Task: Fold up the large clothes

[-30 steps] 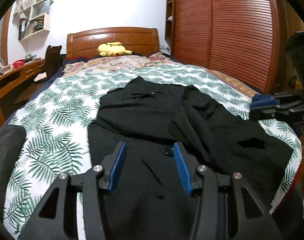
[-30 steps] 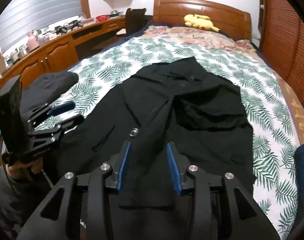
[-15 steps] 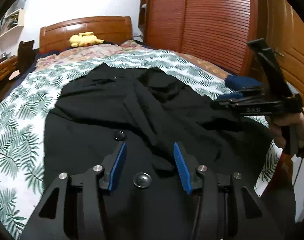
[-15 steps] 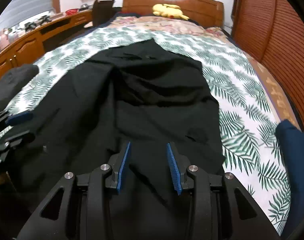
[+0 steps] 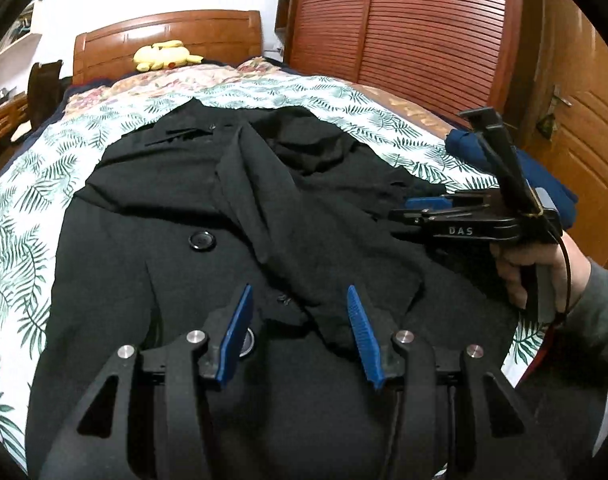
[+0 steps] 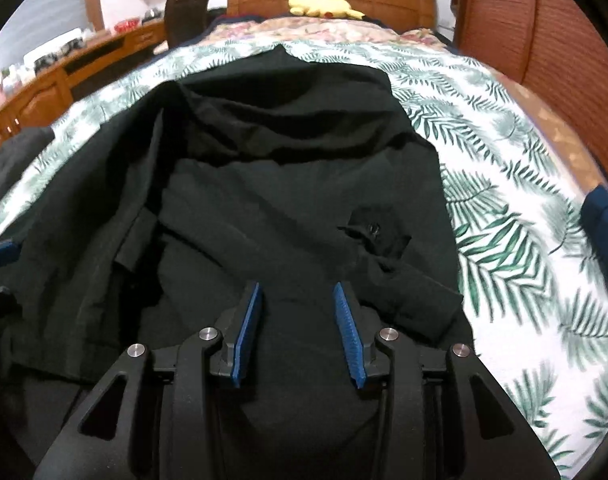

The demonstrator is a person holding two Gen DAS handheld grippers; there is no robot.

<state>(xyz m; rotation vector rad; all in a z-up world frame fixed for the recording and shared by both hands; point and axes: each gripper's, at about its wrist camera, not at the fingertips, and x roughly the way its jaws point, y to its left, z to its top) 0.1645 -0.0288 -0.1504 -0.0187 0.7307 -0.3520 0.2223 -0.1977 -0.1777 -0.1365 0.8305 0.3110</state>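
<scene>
A large black coat (image 5: 207,216) lies spread and rumpled on the leaf-print bedspread (image 5: 19,208), with a round button (image 5: 201,240) on its front. My left gripper (image 5: 297,296) hovers low over the coat's near hem, open, with only the cloth lying below its blue pads. In the same view a hand holds my right gripper (image 5: 402,210) low over the coat's right side. In the right wrist view, the right gripper (image 6: 297,288) is open just above the coat (image 6: 295,168), near a small buttoned tab (image 6: 374,228).
A yellow plush toy (image 5: 163,54) lies by the wooden headboard (image 5: 171,32). A folded navy garment (image 5: 544,176) sits on the bed's right edge. Slatted wardrobe doors (image 5: 424,28) stand to the right, and a wooden desk (image 6: 55,80) runs along the left.
Both grippers have come down closer to the coat. The left view has swung right along the hem. The right gripper has dropped toward the coat's right side.
</scene>
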